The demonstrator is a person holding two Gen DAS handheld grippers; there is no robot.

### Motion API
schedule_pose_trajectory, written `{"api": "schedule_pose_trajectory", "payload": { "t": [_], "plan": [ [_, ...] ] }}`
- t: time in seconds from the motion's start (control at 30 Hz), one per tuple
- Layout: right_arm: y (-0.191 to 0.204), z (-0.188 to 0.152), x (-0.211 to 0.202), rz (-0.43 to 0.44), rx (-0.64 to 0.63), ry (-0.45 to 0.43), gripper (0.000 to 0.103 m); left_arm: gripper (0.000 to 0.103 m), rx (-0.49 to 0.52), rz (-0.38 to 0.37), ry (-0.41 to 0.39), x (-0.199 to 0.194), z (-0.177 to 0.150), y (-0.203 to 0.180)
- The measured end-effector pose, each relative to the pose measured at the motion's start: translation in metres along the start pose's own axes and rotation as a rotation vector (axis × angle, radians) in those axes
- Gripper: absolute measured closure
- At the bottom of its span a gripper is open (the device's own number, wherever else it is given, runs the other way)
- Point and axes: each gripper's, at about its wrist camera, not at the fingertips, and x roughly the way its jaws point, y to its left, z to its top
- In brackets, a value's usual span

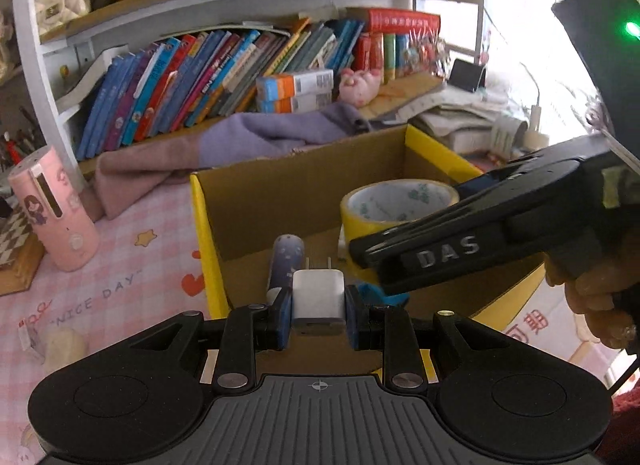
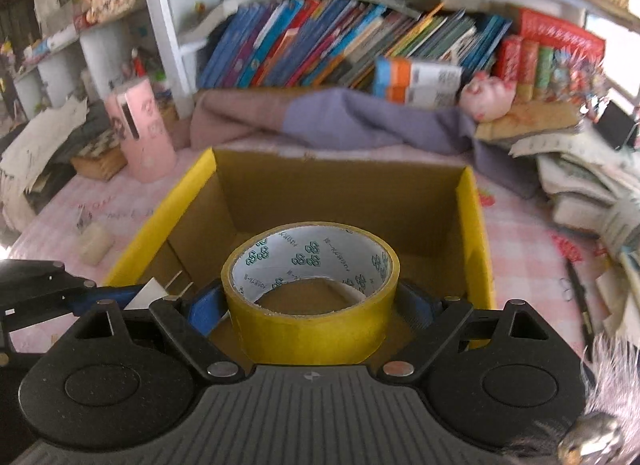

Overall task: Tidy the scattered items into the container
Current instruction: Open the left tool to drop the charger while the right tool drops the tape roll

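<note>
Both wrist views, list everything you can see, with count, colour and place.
cardboard box: one, brown with yellow flaps, centre of table
tape roll: one, yellow, in right gripper over box
USB charger: one, white, in left gripper over box
tube: one, purple starry, inside box
canister: one, pink, left of box
cloth: one, mauve, behind box
books: many, mostly blue and red, on shelf
plush pig: one, pink, on shelf
left gripper: black, blue pads
right gripper: black, blue pads
hand: one, on right gripper's handle
</note>
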Motion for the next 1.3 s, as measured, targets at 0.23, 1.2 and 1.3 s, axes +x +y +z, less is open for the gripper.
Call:
{"api": "schedule_pose_trajectory", "payload": {
  "t": [0.23,1.2,1.3],
  "plan": [
    [-0.001,0.005,0.031,0.010,0.002,0.113,0.014,0.078,0.026,-0.005,0.041,0.014,0.002,-0.005],
    [-0.006,0.006,0.042,0.014,0.037,0.183,0.013,0.024,0.014,0.071,0.000,-0.003,0.001,-0.013],
    [-0.004,0.004,0.033,0.014,0.033,0.151,0.013,0.020,0.024,0.086,-0.024,-0.011,-0.001,-0.016]
  ]
}}
